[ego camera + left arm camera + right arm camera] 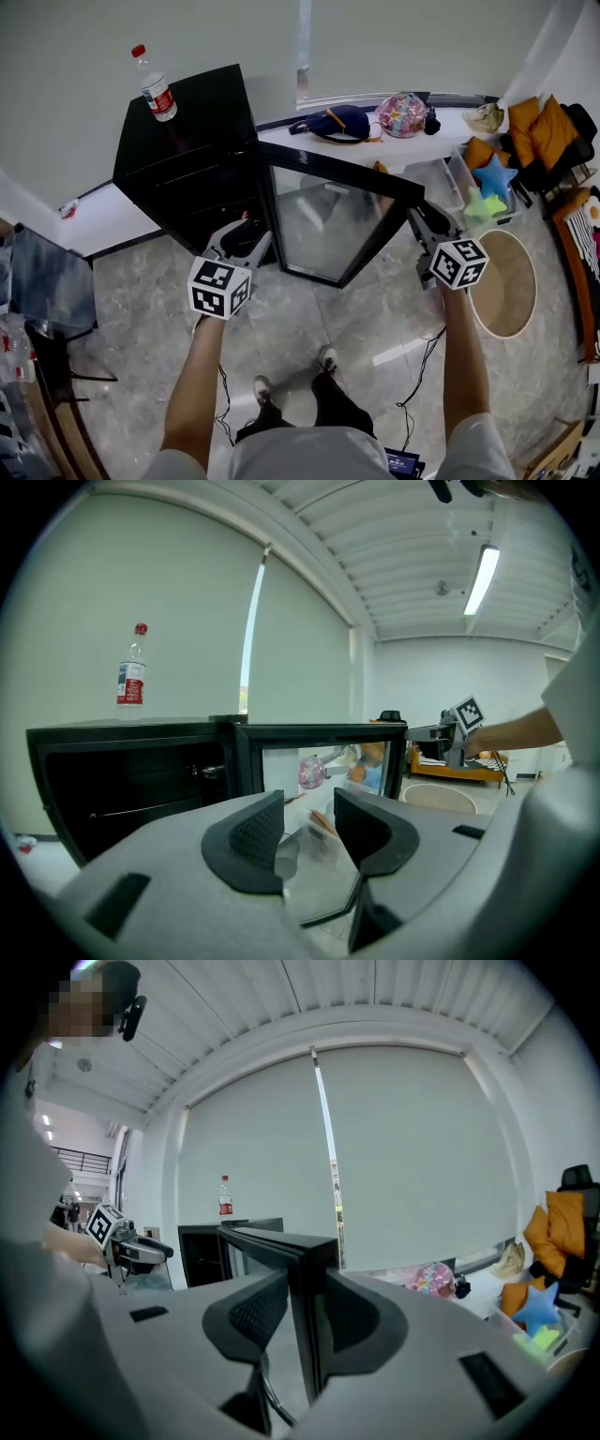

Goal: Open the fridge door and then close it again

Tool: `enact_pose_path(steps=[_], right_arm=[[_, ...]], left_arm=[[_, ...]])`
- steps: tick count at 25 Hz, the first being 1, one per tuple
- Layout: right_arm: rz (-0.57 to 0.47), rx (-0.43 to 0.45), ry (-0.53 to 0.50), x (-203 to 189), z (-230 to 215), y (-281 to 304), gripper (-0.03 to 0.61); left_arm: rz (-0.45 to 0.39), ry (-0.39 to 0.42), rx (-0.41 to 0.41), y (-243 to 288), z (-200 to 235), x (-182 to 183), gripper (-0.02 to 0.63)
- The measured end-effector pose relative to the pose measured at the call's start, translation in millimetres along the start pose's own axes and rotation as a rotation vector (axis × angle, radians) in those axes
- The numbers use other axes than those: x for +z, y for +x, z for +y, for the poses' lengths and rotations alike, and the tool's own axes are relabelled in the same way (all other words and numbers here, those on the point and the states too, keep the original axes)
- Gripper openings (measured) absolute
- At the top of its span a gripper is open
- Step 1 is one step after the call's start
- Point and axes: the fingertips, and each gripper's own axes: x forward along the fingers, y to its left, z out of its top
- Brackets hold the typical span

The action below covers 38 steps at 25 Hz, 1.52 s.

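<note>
The black fridge (187, 159) stands against the wall with a water bottle (155, 86) on top. Its glass door (323, 220) hangs swung out at a wide angle, and the dark inside (141, 780) is exposed. My right gripper (417, 217) sits at the door's free edge; in the right gripper view the door's black frame edge (305, 1269) stands between the two pads, which press on it. My left gripper (246, 234) hovers in front of the fridge's open body, jaws apart with nothing between them (309, 822).
A round white tub (506, 281) stands on the floor right of the door. Behind it are a bin with star toys (487, 183) and orange cushions (539, 131). Bags (337, 122) lie on the window sill. A dark chair (37, 281) stands at the left.
</note>
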Motion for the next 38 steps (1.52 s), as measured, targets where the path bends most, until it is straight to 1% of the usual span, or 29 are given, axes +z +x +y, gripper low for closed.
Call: enact_pose_path(steps=[5,6,7,11,16,21,23,25,28,31,34,38], right_arm=[[0.003,0.041,-0.015,8,-32,31,0.097],[0.005,0.043,-0.021,9,-37,38,0.103],[0.007,0.044,-0.027,11,-42,44,0.129],[0.009,0.059,-0.041,17,-58,67,0.132],[0.004,0.073,-0.042,21,-70,85,0.132],[0.008,0.093,-0.034,20,-74,93,0.133],[0.01,0.089,-0.036,20,-75,91,0.14],[0.011,0.067,-0.056,22,-76,83,0.176],[0.015,0.032,-0.108,26,-69,65,0.179],[0.012,0.002,-0.156,37,-52,44,0.179],[-0.015,-0.032,-0.189,55,-31,18,0.181],[-0.079,-0.071,-0.19,80,2,-23,0.213]], left_arm=[[0.005,-0.015,0.052,19,11,3,0.169],[0.005,-0.021,0.061,22,12,3,0.169],[0.006,-0.027,0.07,25,14,3,0.169],[0.009,-0.048,0.103,35,21,2,0.169],[0.014,-0.056,0.141,37,25,-1,0.169],[0.014,-0.066,0.177,33,33,0,0.169],[0.011,-0.07,0.19,29,33,4,0.169],[0.003,-0.067,0.194,24,33,10,0.169],[-0.014,-0.056,0.186,16,34,20,0.169],[-0.034,-0.044,0.174,5,37,35,0.169],[-0.058,-0.011,0.153,-8,38,54,0.169],[-0.087,0.051,0.111,-28,30,77,0.169]])
